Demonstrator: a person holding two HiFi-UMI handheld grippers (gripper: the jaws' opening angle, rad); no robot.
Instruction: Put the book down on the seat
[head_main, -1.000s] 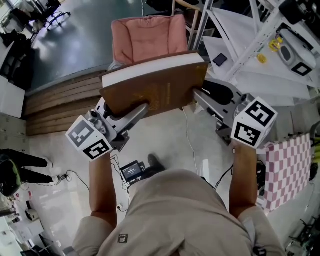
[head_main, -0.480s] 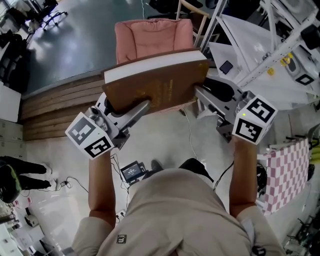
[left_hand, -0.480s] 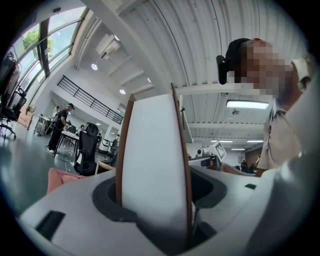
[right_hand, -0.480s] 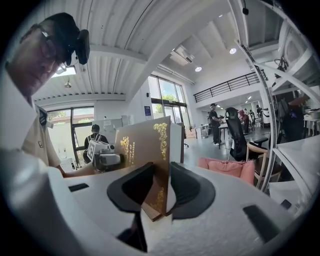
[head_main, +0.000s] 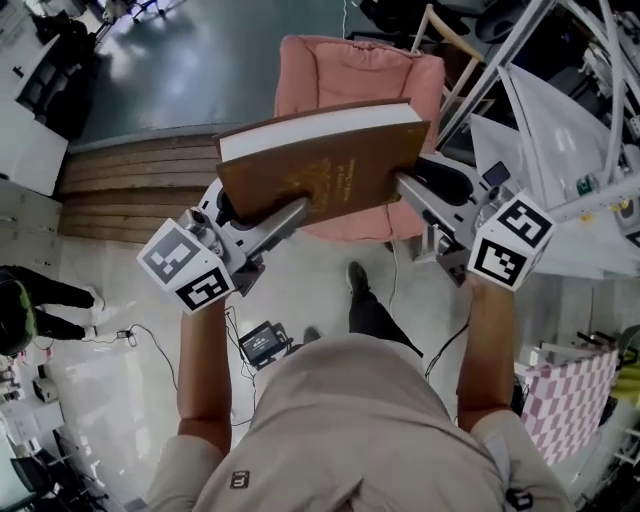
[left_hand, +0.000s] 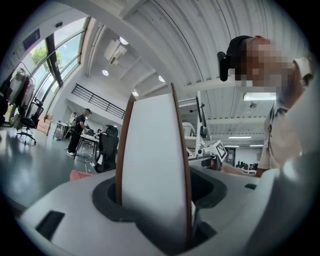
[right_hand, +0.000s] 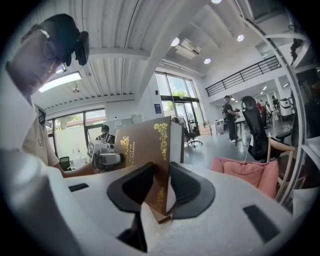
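Observation:
A thick brown book (head_main: 325, 170) with gold lettering and white page edges is held level in the air between both grippers. My left gripper (head_main: 262, 213) is shut on the book's near left corner, and my right gripper (head_main: 412, 188) is shut on its right edge. The pink cushioned seat (head_main: 350, 75) lies just beyond and below the book, partly hidden by it. In the left gripper view the page block (left_hand: 155, 160) fills the gap of the left gripper (left_hand: 156, 202). In the right gripper view the right gripper (right_hand: 161, 186) pinches a book corner (right_hand: 150, 150), with the seat (right_hand: 247, 172) to the right.
A low wooden platform (head_main: 130, 190) runs to the left of the seat. White metal frames and sheets (head_main: 540, 110) crowd the right side. Cables and a small black device (head_main: 265, 342) lie on the floor by my feet. A pink checkered cloth (head_main: 565, 400) sits at lower right.
The person has stepped forward: the pink seat has come nearer and now sits right behind the book. Both grippers still hold the book in the same way.

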